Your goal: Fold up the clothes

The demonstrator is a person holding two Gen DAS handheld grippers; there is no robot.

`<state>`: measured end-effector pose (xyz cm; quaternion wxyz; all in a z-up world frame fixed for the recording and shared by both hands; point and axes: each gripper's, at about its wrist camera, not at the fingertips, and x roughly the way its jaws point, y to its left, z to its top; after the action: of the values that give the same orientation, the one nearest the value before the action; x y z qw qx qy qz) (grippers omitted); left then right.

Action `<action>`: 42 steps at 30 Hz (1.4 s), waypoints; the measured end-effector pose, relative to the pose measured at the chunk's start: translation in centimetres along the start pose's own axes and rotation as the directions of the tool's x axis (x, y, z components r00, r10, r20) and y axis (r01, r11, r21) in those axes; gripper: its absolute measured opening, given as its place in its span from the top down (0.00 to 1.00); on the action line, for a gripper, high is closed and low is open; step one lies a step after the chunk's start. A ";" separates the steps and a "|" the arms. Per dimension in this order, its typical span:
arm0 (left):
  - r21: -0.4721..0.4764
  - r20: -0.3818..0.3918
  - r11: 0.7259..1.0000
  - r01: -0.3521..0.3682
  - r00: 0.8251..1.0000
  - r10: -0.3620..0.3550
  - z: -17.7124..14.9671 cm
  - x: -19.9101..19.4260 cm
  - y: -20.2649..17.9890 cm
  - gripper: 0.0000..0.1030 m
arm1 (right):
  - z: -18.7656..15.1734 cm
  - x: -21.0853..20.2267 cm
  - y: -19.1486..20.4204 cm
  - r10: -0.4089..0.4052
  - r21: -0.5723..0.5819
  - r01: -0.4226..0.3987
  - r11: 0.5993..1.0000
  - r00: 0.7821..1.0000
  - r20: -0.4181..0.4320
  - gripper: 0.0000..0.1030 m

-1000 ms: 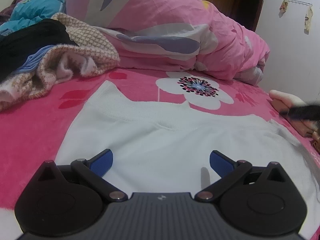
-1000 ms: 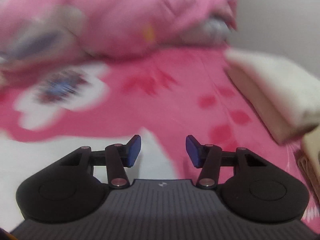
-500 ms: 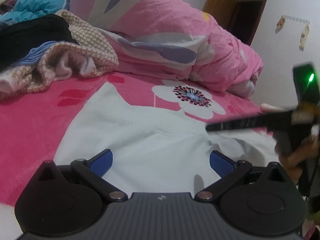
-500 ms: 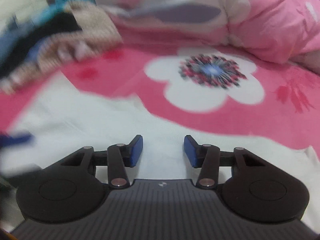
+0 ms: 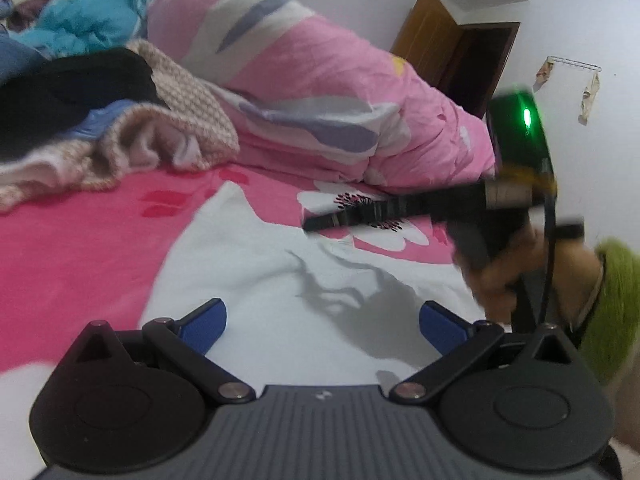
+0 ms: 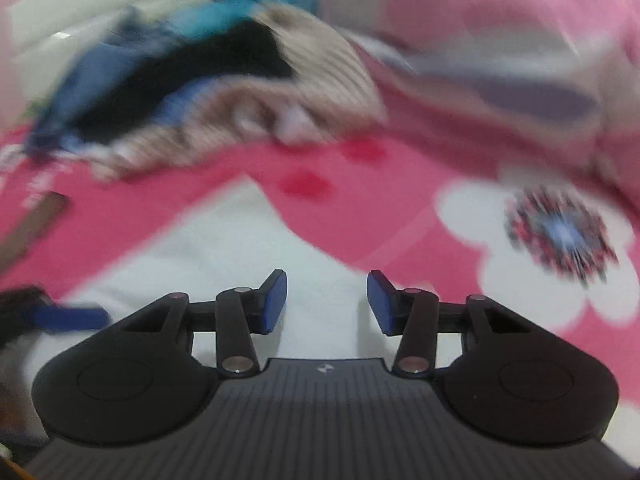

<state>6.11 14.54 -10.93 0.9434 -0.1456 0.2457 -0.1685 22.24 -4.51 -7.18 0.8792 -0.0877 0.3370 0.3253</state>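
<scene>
White garment (image 5: 256,280) lies flat on the pink bedsheet (image 5: 72,248), spread right under and ahead of both my tools. My left gripper (image 5: 322,322) is wide open, nothing between the blue pads (image 5: 202,322), and it hovers low over the near part of the cloth, roughly mid-body. My right gripper (image 6: 326,306) is about half open, also empty, white fabric showing through the gap; its view is motion-blurred, so contact with the cloth I cannot tell. In the left view the right tool reaches in from the right side, above the garment's far right portion near the white flower print (image 5: 384,216). Long axis of the garment looks to run left-right across my view, far edge rising to a point at upper left, wrinkles and shadow in the middle. Judgement: the fold turns on grabbing an edge or corner; the left jaws are nearer the near-left edge, the right jaws nearer the right side. Pile of other clothes (image 5: 120,120) and the pink quilt (image 5: 320,92) sit well beyond, not in the way.
</scene>
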 end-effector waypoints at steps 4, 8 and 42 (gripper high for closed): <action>0.014 0.034 1.000 -0.021 0.999 0.021 -1.3 -1.6 0.5 0.00 | 1.9 2.7 2.6 0.123 -0.042 -0.124 0.991 0.992 -0.014 0.59; 0.000 0.048 1.000 -0.011 0.999 0.011 -1.4 -1.6 0.9 0.00 | 2.1 8.9 4.3 0.123 -0.050 -0.127 0.991 0.990 -0.075 0.52; -0.048 0.078 0.998 0.039 0.996 -0.035 -1.9 -1.7 2.0 0.00 | -5.6 -1.2 -0.6 -0.092 0.232 0.103 0.967 0.994 -0.059 0.84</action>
<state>4.23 16.70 -12.50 0.9450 -0.1800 0.2105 -0.1742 18.96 -7.71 -10.70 0.8900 -0.0077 0.3893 0.2374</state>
